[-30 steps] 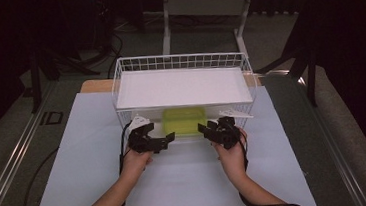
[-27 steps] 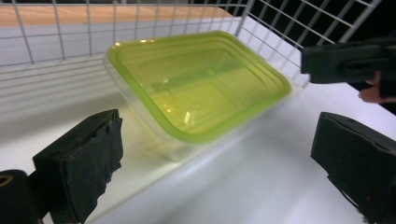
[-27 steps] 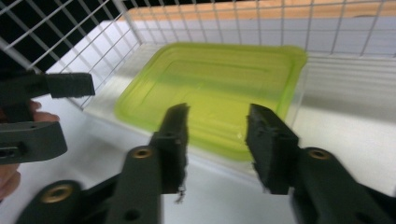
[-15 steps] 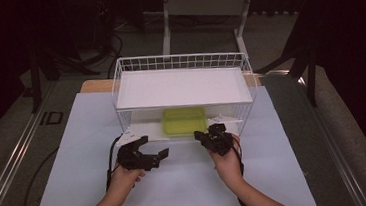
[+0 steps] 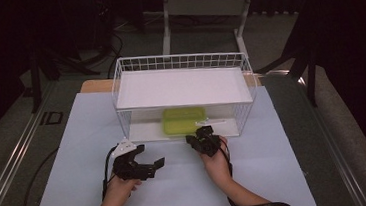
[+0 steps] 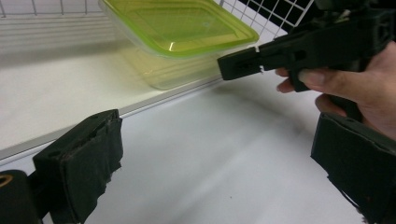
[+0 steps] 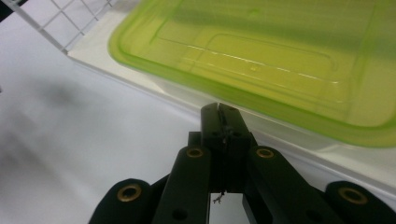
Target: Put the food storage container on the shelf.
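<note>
Right gripper view, green lidded container (image 7: pixel 261 65) just beyond closed right gripper (image 7: pixel 219 109)

Two bare forearms reach in from the near edge, each hand gripping a black two-jaw tool. The black left gripper (image 5: pixel 149 167) sits lower and nearer the person, angled toward the right, its padded jaws spread wide apart with nothing between them, a grey three-cornered plate on top and a dark cable looping back along the wrist. The black right gripper (image 5: pixel 201 137) points forward and slightly left, farther out than its partner; its jaws are pressed together tip to tip, pinching nothing. The right hand (image 6: pixel 359 88) wraps fingers around that tool's body.
</note>
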Motion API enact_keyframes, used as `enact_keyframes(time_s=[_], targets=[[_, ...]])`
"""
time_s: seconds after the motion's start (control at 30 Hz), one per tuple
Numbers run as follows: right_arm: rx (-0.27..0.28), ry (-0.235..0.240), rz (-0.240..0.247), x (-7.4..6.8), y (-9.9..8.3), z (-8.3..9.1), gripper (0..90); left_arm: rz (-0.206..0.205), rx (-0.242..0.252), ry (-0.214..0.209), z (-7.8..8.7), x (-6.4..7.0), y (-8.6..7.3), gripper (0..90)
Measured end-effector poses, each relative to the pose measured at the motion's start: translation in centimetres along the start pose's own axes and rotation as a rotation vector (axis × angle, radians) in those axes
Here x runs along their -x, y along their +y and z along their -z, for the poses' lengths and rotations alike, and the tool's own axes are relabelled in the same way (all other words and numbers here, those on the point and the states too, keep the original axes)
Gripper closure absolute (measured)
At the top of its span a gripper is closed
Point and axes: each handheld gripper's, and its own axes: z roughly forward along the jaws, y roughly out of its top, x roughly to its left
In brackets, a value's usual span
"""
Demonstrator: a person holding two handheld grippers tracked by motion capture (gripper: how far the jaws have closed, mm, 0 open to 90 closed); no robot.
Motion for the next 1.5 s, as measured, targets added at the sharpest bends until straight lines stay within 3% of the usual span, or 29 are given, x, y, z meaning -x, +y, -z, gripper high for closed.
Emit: enact_keyframes(time_s=[0.33, 0.67, 0.73, 0.87, 1.0, 1.17, 1.27, 1.5], targets=[[-0.001, -0.011, -0.019, 0.5, 0.6, -1.8, 90.0, -0.002, 0.005, 0.0, -0.1, 0.0, -0.2, 3.1], [0.02, -0.027, -0.027, 1.1, 1.6, -2.7, 90.0, -0.003, 0.005, 0.01, 0.0, 0.0, -0.2, 3.1], [0.024, -0.013, -0.054, 1.3, 1.8, -2.9, 90.0, -0.007, 0.006, 0.019, 0.0, 0.0, -0.2, 3.1], [0.025, -0.021, -0.041, 1.6, 2.1, -3.2, 90.0, -0.007, 0.006, 0.024, 0.1, -0.1, -0.3, 3.1], [0.016, -0.036, -0.07, 1.5, 2.6, -3.3, 90.0, -0.003, 0.002, 0.023, 0.1, -0.1, -0.3, 3.1], [0.032, -0.037, -0.063, 2.1, 3.1, -3.4, 89.9, -0.007, 0.0, 0.025, 0.0, -0.1, -0.3, 3.0], [0.027, -0.039, -0.038, 1.8, 3.2, -3.7, 89.8, -0.005, 0.0, 0.022, 0.0, -0.1, -0.3, 3.1], [0.021, -0.032, -0.03, 1.2, 3.0, -3.6, 87.8, -0.012, 0.0, 0.021, 0.0, 0.0, -0.3, 3.1]])
